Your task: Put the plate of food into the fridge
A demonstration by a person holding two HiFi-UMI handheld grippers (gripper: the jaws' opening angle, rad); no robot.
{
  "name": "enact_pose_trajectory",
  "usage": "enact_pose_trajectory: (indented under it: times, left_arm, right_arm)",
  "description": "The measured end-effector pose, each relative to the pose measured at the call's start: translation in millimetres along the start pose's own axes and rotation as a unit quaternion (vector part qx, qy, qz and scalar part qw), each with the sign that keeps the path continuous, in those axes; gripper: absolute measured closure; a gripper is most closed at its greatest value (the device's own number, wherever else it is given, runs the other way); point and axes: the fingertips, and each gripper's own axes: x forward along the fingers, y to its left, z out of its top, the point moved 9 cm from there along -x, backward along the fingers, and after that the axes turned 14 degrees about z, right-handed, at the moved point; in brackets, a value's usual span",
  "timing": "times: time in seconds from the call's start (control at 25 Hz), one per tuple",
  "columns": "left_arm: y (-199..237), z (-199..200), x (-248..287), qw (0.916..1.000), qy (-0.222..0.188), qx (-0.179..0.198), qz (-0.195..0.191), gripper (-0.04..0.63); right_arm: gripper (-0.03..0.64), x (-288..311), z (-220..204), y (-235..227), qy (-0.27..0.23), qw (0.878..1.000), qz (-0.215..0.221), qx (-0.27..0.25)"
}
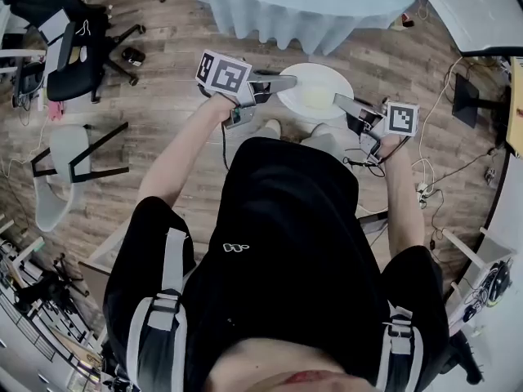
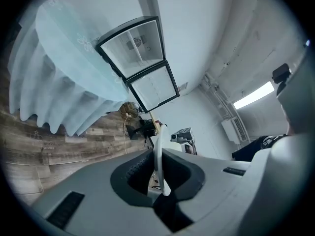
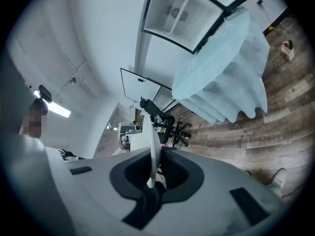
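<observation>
Item: white plate (image 1: 317, 88), carried in front of me, just near of the blue-draped table (image 1: 302, 11). My left gripper (image 1: 286, 82) clamps its left rim and my right gripper (image 1: 345, 103) its right rim, jaws nearly together.

My left gripper (image 2: 158, 183) is gripping a thin white plate (image 2: 159, 154), which is standing edge-on between my two grey jaws, with the dark pads pressing on its rim from both sides. Beyond the jaws, a round table under a pale blue draped cloth (image 2: 64, 68) is standing on a grey-brown wooden plank floor (image 2: 44, 144). A black-framed glass-door fridge (image 2: 140, 63) with two compartments is showing just beside the table, against a white wall.
</observation>
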Motion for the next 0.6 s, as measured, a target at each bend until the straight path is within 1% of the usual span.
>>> enact_pose_trajectory:
  times: [0.12, 0.32, 0.44, 0.6]
  left_arm:
    - [0.3, -0.3, 0.5, 0.9999, -0.003, -0.008, 0.007, 0.560]
    - [1.0, -5.2, 0.0, 0.9996, 0.001, -0.023, 0.014, 0.560]
    - [3.0, -5.0, 0.6, 0.9994, 0.002, -0.025, 0.022, 0.561]
    - [7.5, -6.6, -1.1, 0.9993, -0.002, -0.034, 0.015, 0.561]
  right_arm:
    - [0.581, -0.4, -0.5, -2.0, -0.007, 1.000, 0.002, 0.008]
    - [0.581, 0.3, -1.8, -4.2, 0.005, 1.000, 0.005, 0.016]
    - [0.581, 1.4, -2.6, -7.1, 0.003, 1.000, 0.000, 0.022]
    - [0.581, 5.1, -3.1, -4.1, -0.002, 1.000, -0.011, 0.024]
